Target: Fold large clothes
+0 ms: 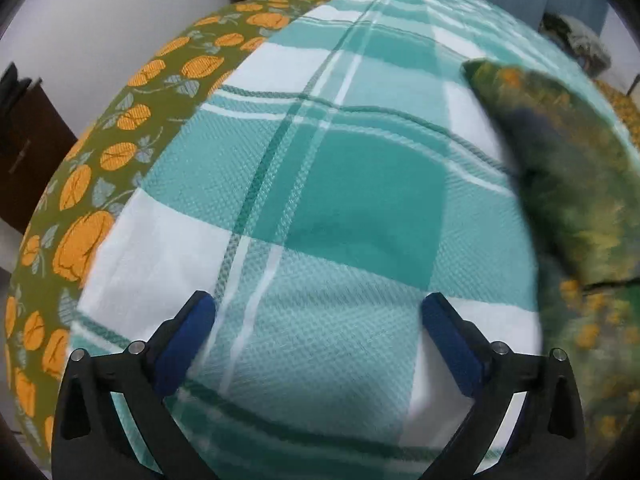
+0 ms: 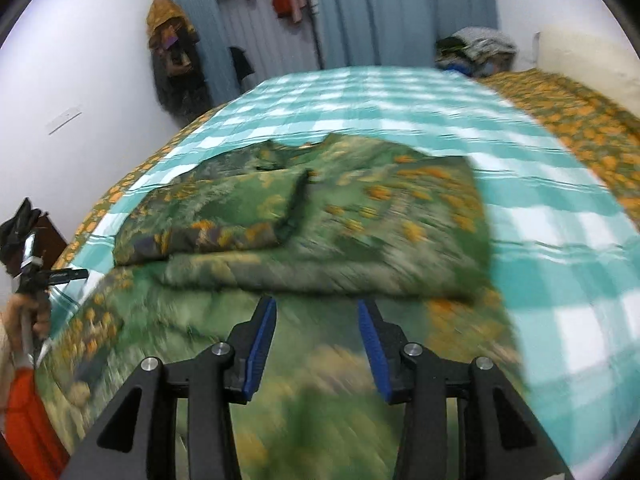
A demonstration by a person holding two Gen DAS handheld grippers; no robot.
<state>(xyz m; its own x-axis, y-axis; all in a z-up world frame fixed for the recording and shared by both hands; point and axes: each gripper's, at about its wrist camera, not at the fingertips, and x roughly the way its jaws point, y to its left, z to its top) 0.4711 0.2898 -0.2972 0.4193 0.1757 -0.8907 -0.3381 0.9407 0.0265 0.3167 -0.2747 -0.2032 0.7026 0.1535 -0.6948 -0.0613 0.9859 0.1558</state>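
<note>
A large green garment with orange flowers (image 2: 320, 216) lies partly folded on a teal-and-white checked sheet (image 2: 560, 216). Its upper part is folded over into a thick bundle, and its lower part spreads toward the camera. My right gripper (image 2: 316, 320) is open and empty, just above the near part of the garment. My left gripper (image 1: 318, 316) is open and empty over the checked sheet (image 1: 320, 184). The garment's edge (image 1: 568, 168) shows blurred at the right of the left wrist view. The left gripper also shows in the right wrist view (image 2: 52, 276), at the far left, held by a hand.
The sheet lies on a bed cover with orange flowers (image 1: 100, 184). A pile of clothes (image 2: 476, 50) sits at the far end of the bed. Blue curtains (image 2: 380, 12) and hanging clothes (image 2: 172, 52) stand behind. A dark wooden cabinet (image 1: 24, 152) stands left of the bed.
</note>
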